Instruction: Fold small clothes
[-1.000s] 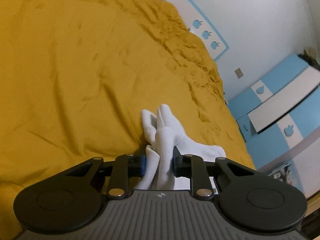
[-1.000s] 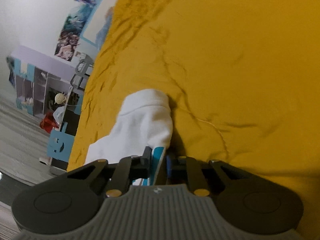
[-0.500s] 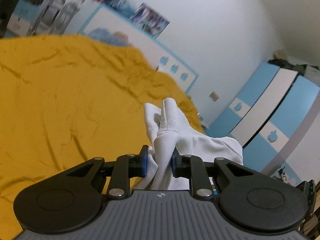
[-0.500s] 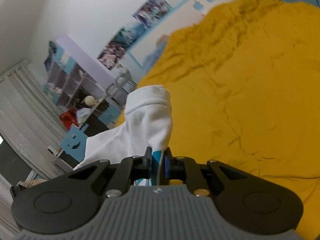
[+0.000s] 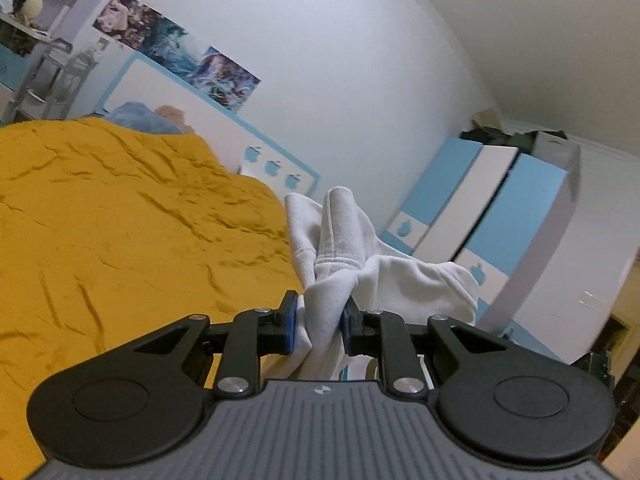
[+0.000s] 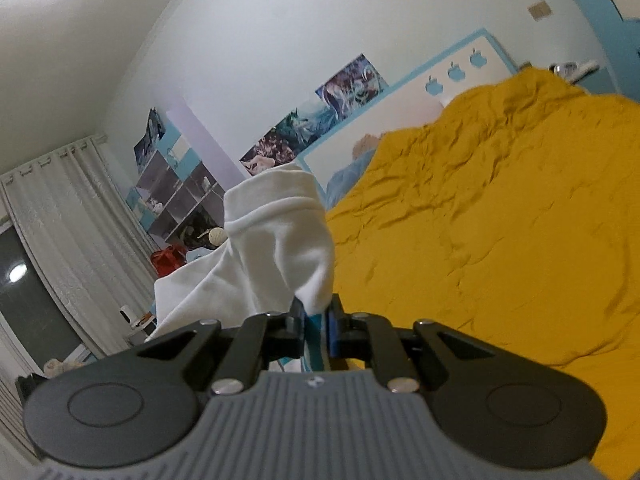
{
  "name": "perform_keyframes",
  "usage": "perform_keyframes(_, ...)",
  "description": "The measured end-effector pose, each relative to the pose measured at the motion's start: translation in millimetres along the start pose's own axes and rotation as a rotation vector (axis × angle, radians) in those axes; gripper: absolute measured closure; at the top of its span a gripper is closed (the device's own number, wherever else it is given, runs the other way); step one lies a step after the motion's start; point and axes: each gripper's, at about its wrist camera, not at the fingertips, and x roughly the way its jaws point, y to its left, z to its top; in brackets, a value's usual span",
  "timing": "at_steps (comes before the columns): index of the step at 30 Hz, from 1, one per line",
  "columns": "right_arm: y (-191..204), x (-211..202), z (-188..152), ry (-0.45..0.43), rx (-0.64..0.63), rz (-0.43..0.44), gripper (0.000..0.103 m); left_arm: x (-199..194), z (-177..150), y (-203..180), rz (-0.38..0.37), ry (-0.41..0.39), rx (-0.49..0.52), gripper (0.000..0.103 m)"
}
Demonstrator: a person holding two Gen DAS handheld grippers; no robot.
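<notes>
- currently: white garment point(image 5: 336, 240) is held off the yellow bedspread point(image 5: 120, 220), pinched at two points.
- left gripper point(image 5: 318, 330): jaws narrow, clamped on a thick bunch of the cloth.
- right gripper point(image 6: 316, 326): jaws nearly closed on a thin edge of the same garment point(image 6: 276, 240), a blue strip showing between them.
- step, judged: lifting to let it hang open before laying it flat.
- next calls for: spreading the grippers apart, lowering the garment evenly onto the bedspread point(image 6: 500, 220), no twist.

Left tool point(image 5: 318, 326) clamped on white garment point(image 5: 340, 240).
Bunched cloth stands up between the blue pads; yellow bedspread point(image 5: 120, 232) lies below left, blue-white wardrobe point(image 5: 500, 208) behind right.
</notes>
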Motion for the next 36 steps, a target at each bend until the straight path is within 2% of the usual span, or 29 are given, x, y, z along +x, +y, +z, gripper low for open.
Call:
perform_keyframes(5,-5,-47,-2,0.001,0.0,-0.035,0.098,6,-19,-6,-0.002,0.068,-0.025,0.08)
perform_keyframes(9,-17,-59,-11,0.043,0.019,-0.079,0.098,9,-34,-4,0.013,0.11,-0.024,0.08)
perform_keyframes(12,-28,-54,-17,0.082,0.036,-0.098,0.098,19,-41,11,0.047,0.15,-0.05,0.08)
perform_keyframes(18,-63,-16,-37,0.155,0.096,-0.136,0.098,40,-55,44,0.11,0.224,-0.081,0.08)
perform_keyframes(24,-77,31,-33,0.204,0.056,-0.18,0.098,75,-50,64,0.152,0.299,-0.052,0.08)
perform_keyframes(31,-120,91,-32,0.291,0.069,-0.225,0.098,118,-64,100,0.205,0.415,-0.047,0.08)
perform_keyframes(36,-152,129,-44,0.362,0.093,-0.269,0.098,144,-81,126,0.26,0.515,-0.034,0.08)
